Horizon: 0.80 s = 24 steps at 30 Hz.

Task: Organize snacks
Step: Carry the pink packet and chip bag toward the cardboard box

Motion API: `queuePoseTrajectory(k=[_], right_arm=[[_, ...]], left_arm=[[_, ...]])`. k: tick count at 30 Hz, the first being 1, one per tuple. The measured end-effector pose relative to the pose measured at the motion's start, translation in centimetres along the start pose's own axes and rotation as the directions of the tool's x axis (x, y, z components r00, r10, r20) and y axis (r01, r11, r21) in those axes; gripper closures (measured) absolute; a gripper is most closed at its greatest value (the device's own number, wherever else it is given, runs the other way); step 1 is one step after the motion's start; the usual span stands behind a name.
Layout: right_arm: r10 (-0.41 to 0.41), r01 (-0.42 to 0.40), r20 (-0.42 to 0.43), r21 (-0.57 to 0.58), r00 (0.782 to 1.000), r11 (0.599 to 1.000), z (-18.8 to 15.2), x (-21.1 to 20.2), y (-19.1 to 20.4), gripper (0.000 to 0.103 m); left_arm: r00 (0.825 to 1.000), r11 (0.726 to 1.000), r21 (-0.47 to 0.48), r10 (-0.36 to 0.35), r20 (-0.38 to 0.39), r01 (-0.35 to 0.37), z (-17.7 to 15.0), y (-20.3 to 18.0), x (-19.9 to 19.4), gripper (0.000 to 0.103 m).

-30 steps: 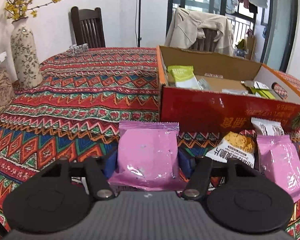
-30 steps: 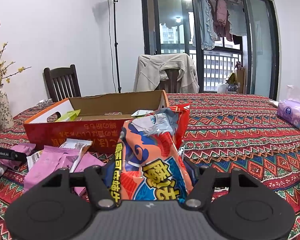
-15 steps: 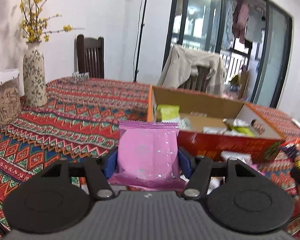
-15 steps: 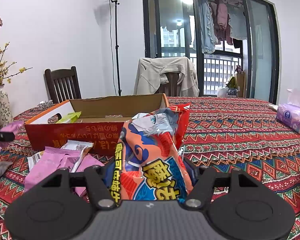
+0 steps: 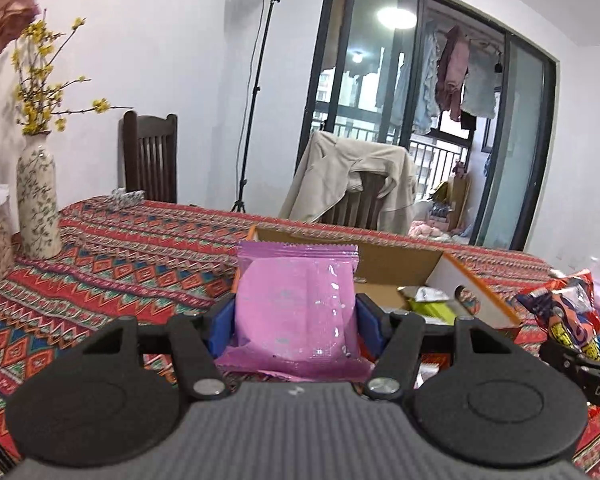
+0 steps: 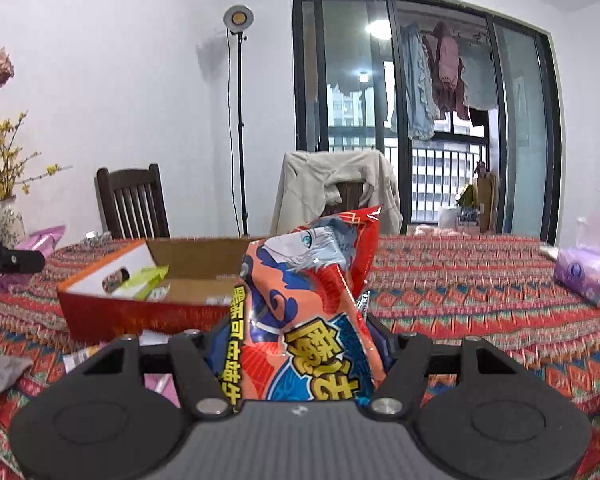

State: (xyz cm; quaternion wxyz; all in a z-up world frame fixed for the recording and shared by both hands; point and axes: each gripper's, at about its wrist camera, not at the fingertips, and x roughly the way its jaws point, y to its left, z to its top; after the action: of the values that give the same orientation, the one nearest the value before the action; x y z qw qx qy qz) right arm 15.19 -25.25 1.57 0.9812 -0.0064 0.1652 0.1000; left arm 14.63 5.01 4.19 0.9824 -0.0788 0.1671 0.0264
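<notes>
- While both units are raised above the patterned tablecloth (image 5: pixel 120 264), the left gripper (image 5: pixel 296 316) is clamped on a pink snack packet (image 5: pixel 296 304), blue pads pressing its two sides; packet upright, top seal uppermost.
- Right gripper (image 6: pixel 300 344) is clamped on a red-orange chip bag (image 6: pixel 308 312), upright, crumpled at the top.
- Open cardboard box (image 6: pixel 148 316), red outer wall, sits on the table ahead of both grippers; a green packet (image 6: pixel 144 284) lies inside near its left end.
- From the left wrist view the pink packet hides part of the box (image 5: pixel 432 268); the chip bag (image 5: pixel 564 320) shows at far right.
- More wrappers lie on the cloth in front of the box, details unclear.
- Flowered vase (image 5: pixel 38 196) at the left table edge; tissue pack (image 6: pixel 588 276) at right.
</notes>
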Motion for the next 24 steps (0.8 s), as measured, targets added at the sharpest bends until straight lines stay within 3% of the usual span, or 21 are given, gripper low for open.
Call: queuePoseTrajectory(k=[12, 24], right_arm=[[0.017, -0.015, 0.056, -0.036, 0.998, 0.999, 4.6, 3.8, 0.5, 0.039], [0.05, -0.051, 0.061, 0.011, 0.997, 0.999, 8.6, 10.8, 0.4, 0.039]], left_arm=[[0.999, 0.999, 0.011, -0.037, 0.04, 0.037, 2.5, -3.6, 2.6, 0.04], [0.999, 0.999, -0.046, -0.019, 0.027, 0.02, 4.5, -5.5, 8.8, 0.04]])
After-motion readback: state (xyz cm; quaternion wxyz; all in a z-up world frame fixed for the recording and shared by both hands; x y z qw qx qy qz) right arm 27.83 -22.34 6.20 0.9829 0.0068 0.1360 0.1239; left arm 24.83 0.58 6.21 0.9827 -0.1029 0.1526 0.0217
